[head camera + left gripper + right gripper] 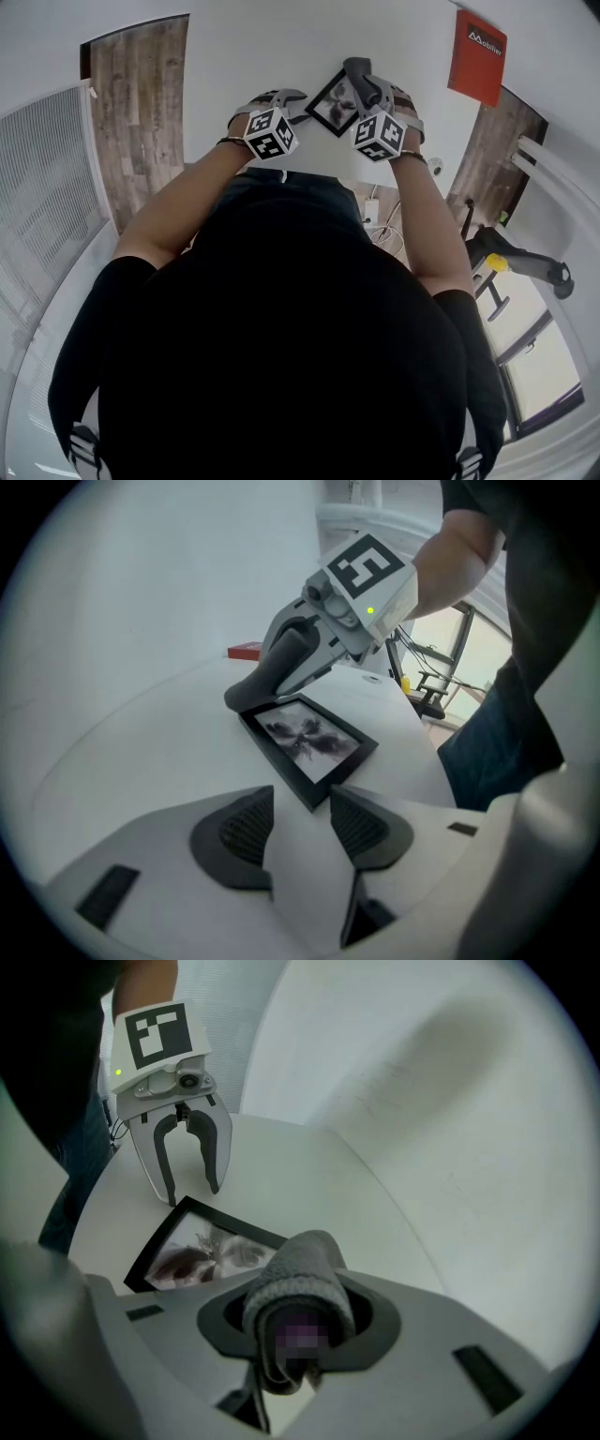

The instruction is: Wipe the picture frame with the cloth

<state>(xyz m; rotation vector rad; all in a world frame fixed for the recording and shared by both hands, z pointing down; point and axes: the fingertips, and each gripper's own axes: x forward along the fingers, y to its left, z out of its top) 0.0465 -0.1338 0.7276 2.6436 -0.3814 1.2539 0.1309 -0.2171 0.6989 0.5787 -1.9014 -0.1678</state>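
Observation:
A black picture frame [336, 101] with a dark print lies flat on the white table [253, 47]. My left gripper [289, 99] hovers by the frame's left corner, open with nothing between its jaws. In the left gripper view the frame [307, 741] lies just beyond my own jaws [300, 827]. My right gripper [364, 82] is shut on a rolled grey cloth [359, 73] at the frame's far right edge. In the right gripper view the cloth [295, 1283] sticks out between the jaws [295, 1321] over the frame [202, 1246], with the left gripper [191, 1190] standing open beyond it.
A red box [478, 56] lies at the table's far right, also seen as a red box [246, 651] behind the right gripper. The table's rounded edge runs close to the person's body. A black and yellow stand [520, 262] sits on the floor at the right.

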